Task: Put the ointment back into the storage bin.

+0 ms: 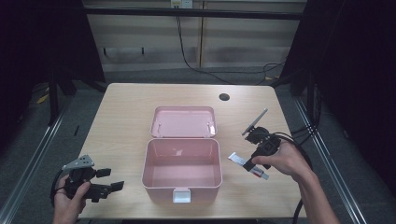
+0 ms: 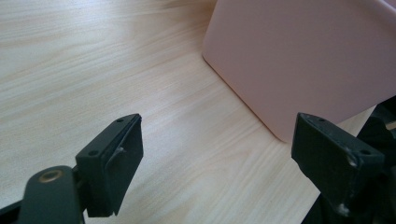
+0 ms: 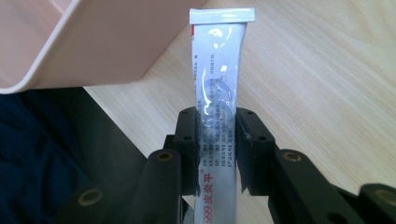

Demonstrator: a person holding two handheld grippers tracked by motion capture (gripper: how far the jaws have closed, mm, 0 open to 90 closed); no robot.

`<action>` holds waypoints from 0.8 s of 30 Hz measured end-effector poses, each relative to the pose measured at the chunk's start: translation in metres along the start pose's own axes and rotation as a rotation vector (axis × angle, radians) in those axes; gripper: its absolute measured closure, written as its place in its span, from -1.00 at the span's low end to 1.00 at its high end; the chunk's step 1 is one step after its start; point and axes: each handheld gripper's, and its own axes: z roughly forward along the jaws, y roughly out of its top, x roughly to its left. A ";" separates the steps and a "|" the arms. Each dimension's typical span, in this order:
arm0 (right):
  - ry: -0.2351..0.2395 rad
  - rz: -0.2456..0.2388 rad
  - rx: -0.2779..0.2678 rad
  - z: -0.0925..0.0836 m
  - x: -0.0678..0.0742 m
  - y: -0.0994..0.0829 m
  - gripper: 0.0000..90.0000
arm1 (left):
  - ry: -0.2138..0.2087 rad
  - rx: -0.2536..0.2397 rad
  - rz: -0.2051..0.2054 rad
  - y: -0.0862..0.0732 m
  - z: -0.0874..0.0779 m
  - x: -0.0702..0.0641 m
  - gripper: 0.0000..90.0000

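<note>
**White tube pinched in the right gripper beside the open pink box**

The right gripper (image 1: 250,164) is held in the person's right hand (image 1: 285,161), just above the right part of the table. Its two black jaws are pressed against the sides of a flat white plastic tube with red and grey print (image 3: 218,93), which is clamped around its middle. In the right gripper view the crimped, sealed end of the tube is seen pointing away from the jaws, towards the side of the box. In the high view the tube (image 1: 238,159) is seen slanting between the hand and the right wall of the box, one end sticking out on each side of the jaws.

The left gripper (image 1: 110,179) is held in the left hand (image 1: 70,198) at the near left corner of the table. Its jaws are spread wide with nothing between them, and are pointed at the left wall of the box.

A pink rectangular plastic box (image 1: 182,186) is set in the middle of the pale wooden table (image 1: 126,112), with its hinged pink lid (image 1: 184,122) laid open behind it and a white latch (image 1: 181,196) at its front wall.
</note>
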 end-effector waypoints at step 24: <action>0.012 -0.058 0.002 -0.031 0.011 0.001 0.60 | 0.002 0.004 0.000 0.000 0.000 0.000 -0.63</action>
